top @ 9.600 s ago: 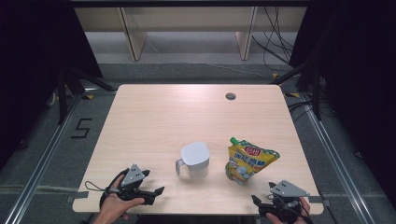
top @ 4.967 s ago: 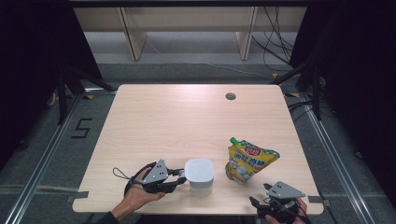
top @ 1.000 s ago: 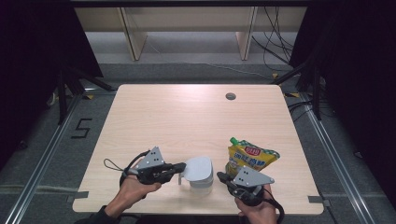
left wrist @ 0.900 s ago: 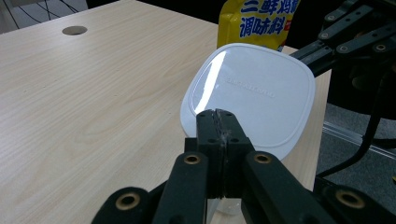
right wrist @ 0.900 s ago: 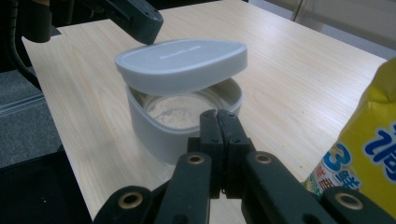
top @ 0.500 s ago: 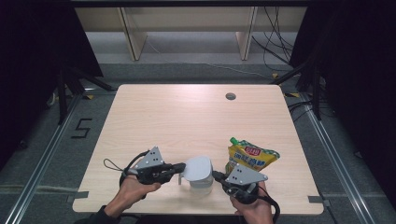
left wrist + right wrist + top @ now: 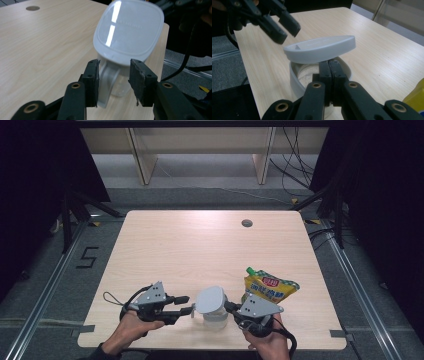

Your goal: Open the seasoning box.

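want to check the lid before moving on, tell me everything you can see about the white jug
The white jug stands upright near the table's front edge, beside a yellow pouch. Its body looks like frosted plastic with a moulded handle on the side. The rounded-square lid is tilted up, propped from below by the shut right gripper. The left gripper's jaws have just been opening; they flank the handle without pressing it.

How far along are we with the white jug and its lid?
Done: the lid is raised, tilted above the jug, whose inside shows. In hand: the right gripper, shut, pushes up under the lid; the left gripper's jaws have just been opening around the handle, not pressing. Left: the yellow pouch lies untouched.
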